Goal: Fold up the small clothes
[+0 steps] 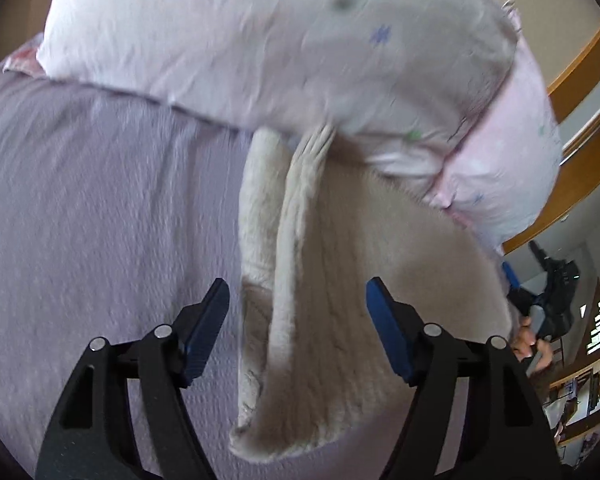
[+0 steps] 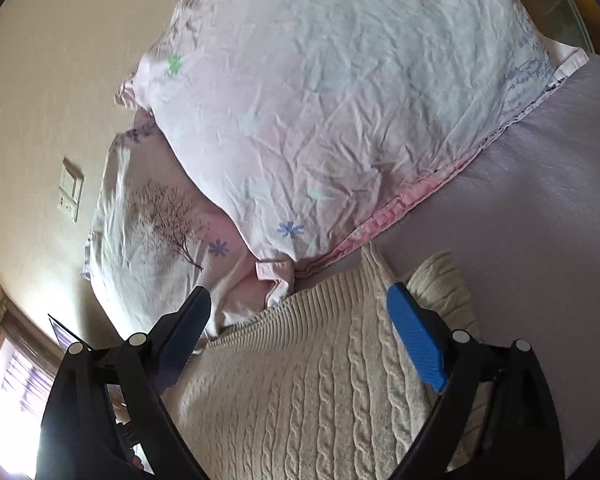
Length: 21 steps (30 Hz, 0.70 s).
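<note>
A cream cable-knit sweater (image 1: 340,300) lies on a lilac bedsheet (image 1: 80,220), one sleeve stretching toward the pillows. My left gripper (image 1: 298,292) is open, its jaws wide apart on either side of the sweater's folded edge, holding nothing. In the right wrist view the sweater (image 2: 308,380) fills the lower middle, ribbed hem toward the pillows. My right gripper (image 2: 298,300) is open above the hem, jaws apart and empty. The right gripper also shows in the left wrist view (image 1: 540,300) at the sweater's far right edge.
Two pale pink floral pillows (image 1: 260,40) are stacked at the head of the bed, also in the right wrist view (image 2: 340,100). A beige wall with a switch panel (image 2: 71,190) is behind them. Wooden shelving (image 1: 580,360) stands to the right.
</note>
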{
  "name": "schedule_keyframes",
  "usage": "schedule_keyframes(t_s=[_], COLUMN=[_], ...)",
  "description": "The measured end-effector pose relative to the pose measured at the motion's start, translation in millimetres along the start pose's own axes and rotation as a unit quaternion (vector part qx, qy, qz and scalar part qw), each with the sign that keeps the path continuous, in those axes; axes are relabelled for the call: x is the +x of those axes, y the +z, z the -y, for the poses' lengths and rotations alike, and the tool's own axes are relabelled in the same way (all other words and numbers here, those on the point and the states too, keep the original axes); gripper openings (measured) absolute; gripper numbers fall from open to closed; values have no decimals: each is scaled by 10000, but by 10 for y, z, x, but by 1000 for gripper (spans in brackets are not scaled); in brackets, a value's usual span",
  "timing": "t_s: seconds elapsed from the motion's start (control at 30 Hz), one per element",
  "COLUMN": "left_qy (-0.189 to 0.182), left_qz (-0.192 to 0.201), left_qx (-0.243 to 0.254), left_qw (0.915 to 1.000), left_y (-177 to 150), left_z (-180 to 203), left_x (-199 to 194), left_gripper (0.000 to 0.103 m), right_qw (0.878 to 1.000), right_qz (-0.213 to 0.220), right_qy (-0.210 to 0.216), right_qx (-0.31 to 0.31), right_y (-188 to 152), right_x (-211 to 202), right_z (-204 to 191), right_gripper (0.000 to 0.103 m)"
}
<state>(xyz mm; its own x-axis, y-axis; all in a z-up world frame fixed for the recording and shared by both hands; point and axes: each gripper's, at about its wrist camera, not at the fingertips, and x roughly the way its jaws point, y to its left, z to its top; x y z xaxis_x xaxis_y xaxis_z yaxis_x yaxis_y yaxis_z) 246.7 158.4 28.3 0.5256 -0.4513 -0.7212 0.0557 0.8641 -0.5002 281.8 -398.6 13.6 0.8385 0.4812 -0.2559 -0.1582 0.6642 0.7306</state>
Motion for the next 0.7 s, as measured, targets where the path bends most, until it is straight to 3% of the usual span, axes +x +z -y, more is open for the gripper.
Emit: schedule_keyframes(t_s=[0.07,0.1,0.13,0.23,0.3,0.33,0.43,0.5,0.63,0.7], left_qy=[-103,-175,-457,-1409,-2148,-2382,-2682,-3123,-3714,-3768], left_qz=[66,78,-26,-152,-6,74,259,246,-117,-647], left_qx=[-130,-275,-729,-1866,-2316,-2296,-1823,-1459,-755,-444], left_qw=[9998,9994,9963,9722,9488,9436,9456,9384,9253,9230], left_y=[-4,-5,-3,-37,-65,-56,37,122,153,49], left_z=[-23,-67,-174,-440,-452,-336,187,720,1848,2488], left_x=[46,47,102,226,180,126,-19,-16,386,880], left_gripper=[60,43,23,17,16,16,16,16,16,20], right_qw=[10000,10000,9999,9998,9997,9996,9990,9985,9980,9982], right_qz=[18,35,39,11,47,68,197,296,542,601], right_qy=[28,58,92,202,239,270,388,433,302,57], right_qx=[-50,-52,-42,38,79,92,142,145,86,21], right_y=[-18,-20,-18,9,29,44,105,145,235,290], right_x=[-9,-29,-68,-88,-132,-159,-268,-366,-562,-634], right_z=[-16,-12,17,37,58,67,75,74,113,184], right_gripper=[92,92,92,92,92,92,92,92,92,92])
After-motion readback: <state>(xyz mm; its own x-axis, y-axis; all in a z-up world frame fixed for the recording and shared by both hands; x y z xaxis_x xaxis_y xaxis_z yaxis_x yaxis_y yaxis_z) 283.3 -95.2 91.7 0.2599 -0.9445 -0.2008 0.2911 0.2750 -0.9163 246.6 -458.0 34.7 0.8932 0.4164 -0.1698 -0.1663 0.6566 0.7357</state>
